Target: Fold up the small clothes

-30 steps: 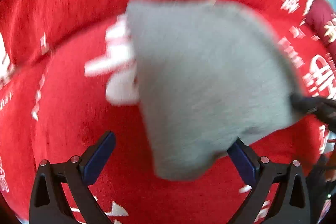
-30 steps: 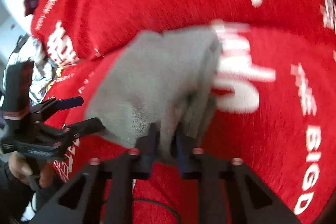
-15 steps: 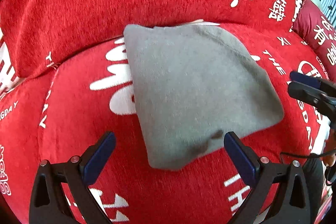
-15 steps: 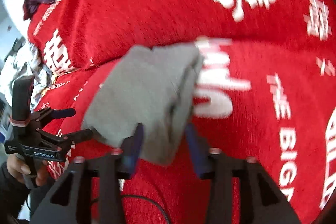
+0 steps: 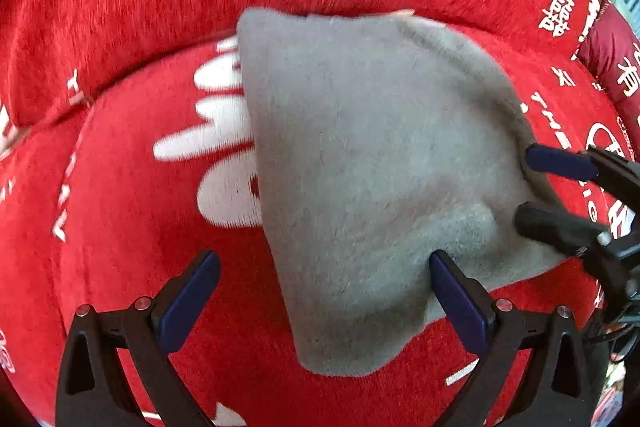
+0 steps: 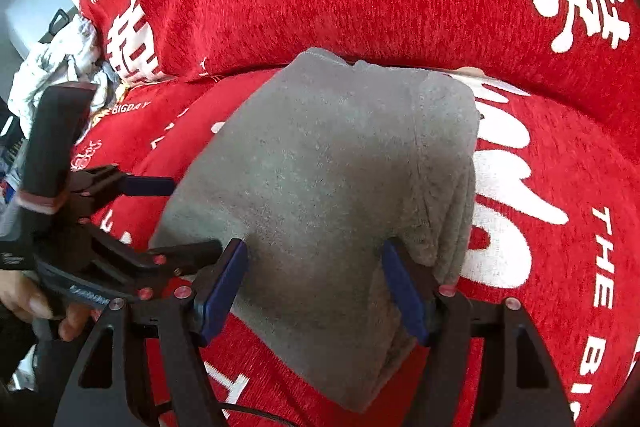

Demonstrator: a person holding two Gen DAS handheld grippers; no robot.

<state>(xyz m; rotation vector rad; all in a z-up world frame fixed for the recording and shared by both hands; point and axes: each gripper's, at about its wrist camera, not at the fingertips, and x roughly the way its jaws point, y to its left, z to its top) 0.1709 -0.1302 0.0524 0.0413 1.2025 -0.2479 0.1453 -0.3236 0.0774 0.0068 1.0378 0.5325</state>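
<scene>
Red sofa cover with white lettering, a folded grey garment lying on the seat cushion.

Left hand-held gripper is spread wide, its right finger touching the garment's near edge. Right hand-held gripper is also spread, its fingers straddling the garment's near corner without pinching it. White crumpled clothes lie at the sofa's far left end.

Grey folded garment — soft, matt fleece; red sofa cover — coarse woven cloth; left gripper matt black plastic, blue pads
</scene>
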